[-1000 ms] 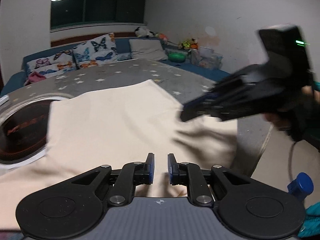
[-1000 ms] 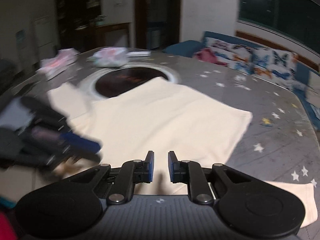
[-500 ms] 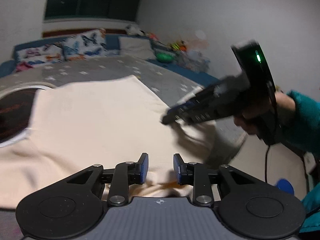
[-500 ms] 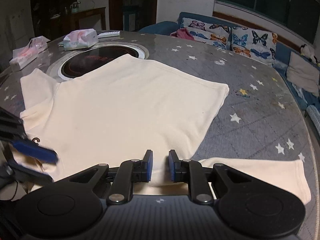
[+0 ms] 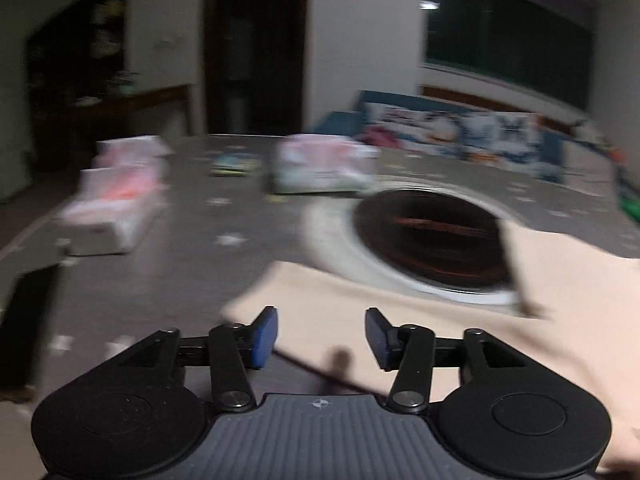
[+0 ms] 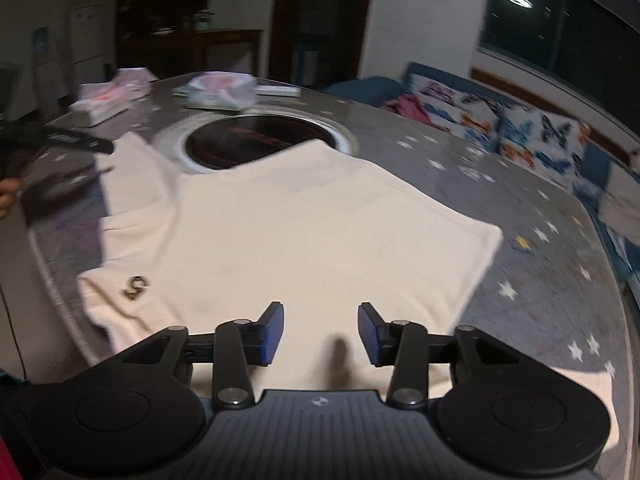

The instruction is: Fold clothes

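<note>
Right, from my rt wrist cam the cream shirt [image 6: 304, 232] lies flat on the grey star-print bench [image 6: 560, 312], filling the middle of the frame. Its long axis runs from the lower left, where a small dark logo [image 6: 135, 287] sits near the edge, up toward the right-hand corner at mid right. One sleeve [image 6: 132, 176] points to the upper left; another flap of cream cloth [image 6: 580, 396] shows at lower right, behind my rig. The shirt's far edge overlaps the rim of the round dark inset [image 6: 256, 140] in the bench.

My right gripper [image 6: 320, 330] hovers over the shirt's near edge, blue-padded fingers [image 6: 272, 330] spread wide, nothing between them. Can't tell if they touch the cloth.

Left wrist cam is badly blurred. The left gripper [image 5: 320, 338] is over the sleeve end of the shirt [image 5: 560, 300], fingers [image 5: 264, 338] also spread apart w/ nothing pinched. Cloth runs from lower centre to the right edge of that frame; the inset [image 5: 432, 232] sits at centre right, partly covered by it. The left rig also shows as a dark shape at the left edge of the rt cam view.

Beyond the inset, toward the upper left of both views, are pink-and-white tissue packs [image 6: 108, 98] and a soft white pack [image 6: 222, 90]. Butterfly-print cushions [image 6: 500, 128] line a blue sofa at upper right.
</note>
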`<state>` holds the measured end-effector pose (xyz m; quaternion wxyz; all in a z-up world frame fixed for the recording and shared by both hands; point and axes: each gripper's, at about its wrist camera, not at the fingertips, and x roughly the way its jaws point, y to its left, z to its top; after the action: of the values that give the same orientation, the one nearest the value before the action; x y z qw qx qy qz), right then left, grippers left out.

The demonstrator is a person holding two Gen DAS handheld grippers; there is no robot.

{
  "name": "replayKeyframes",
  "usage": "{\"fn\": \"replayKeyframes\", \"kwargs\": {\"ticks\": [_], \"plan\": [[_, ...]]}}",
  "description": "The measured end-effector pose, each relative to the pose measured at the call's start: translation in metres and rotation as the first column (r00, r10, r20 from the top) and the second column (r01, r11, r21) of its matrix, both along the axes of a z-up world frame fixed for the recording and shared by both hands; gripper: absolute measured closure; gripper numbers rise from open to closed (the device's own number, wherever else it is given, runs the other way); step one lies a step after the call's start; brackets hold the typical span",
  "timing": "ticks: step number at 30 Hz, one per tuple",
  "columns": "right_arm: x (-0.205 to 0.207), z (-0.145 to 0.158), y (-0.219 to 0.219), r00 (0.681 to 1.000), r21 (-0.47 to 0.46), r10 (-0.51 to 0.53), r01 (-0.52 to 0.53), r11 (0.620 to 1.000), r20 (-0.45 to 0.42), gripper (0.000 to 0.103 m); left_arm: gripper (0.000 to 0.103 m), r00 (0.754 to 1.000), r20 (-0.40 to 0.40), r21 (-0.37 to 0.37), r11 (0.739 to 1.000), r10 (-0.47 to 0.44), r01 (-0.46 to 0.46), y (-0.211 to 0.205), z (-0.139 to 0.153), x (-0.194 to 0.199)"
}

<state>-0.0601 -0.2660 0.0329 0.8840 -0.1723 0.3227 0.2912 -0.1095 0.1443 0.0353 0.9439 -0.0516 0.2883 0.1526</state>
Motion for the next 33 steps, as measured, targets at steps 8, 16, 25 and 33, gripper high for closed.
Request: {"fn": "replayKeyframes", "kwargs": {"ticks": [8, 16, 25, 33], "plan": [[-0.015, -0.001, 0.016, 0.998, 0.004, 0.068, -0.068, 0.998, -0.012, 0.059, 0.069, 0.998, -0.033, 0.029, 0.999, 0.045, -0.044, 0.023, -0.018, 0.016], [-0.012, -0.004, 0.035, 0.995, 0.033, 0.103, -0.102, 0.994, -0.013, 0.059, 0.094, 0.998, -0.026, 0.108, 0.992, 0.062, -0.059, 0.033, -0.019, 0.034], [-0.026, -0.018, 0.074, 0.972, -0.001, 0.236, -0.236, 0.972, -0.020, 0.059, 0.094, 0.997, -0.040, 0.134, 0.989, 0.066, -0.060, 0.038, -0.020, 0.046], [-0.028, -0.007, 0.078, 0.964, 0.072, 0.266, -0.265, 0.962, -0.011, 0.060, 0.085, 0.996, -0.029, 0.146, 0.986, 0.082, -0.077, 0.036, -0.012, 0.040]]}}
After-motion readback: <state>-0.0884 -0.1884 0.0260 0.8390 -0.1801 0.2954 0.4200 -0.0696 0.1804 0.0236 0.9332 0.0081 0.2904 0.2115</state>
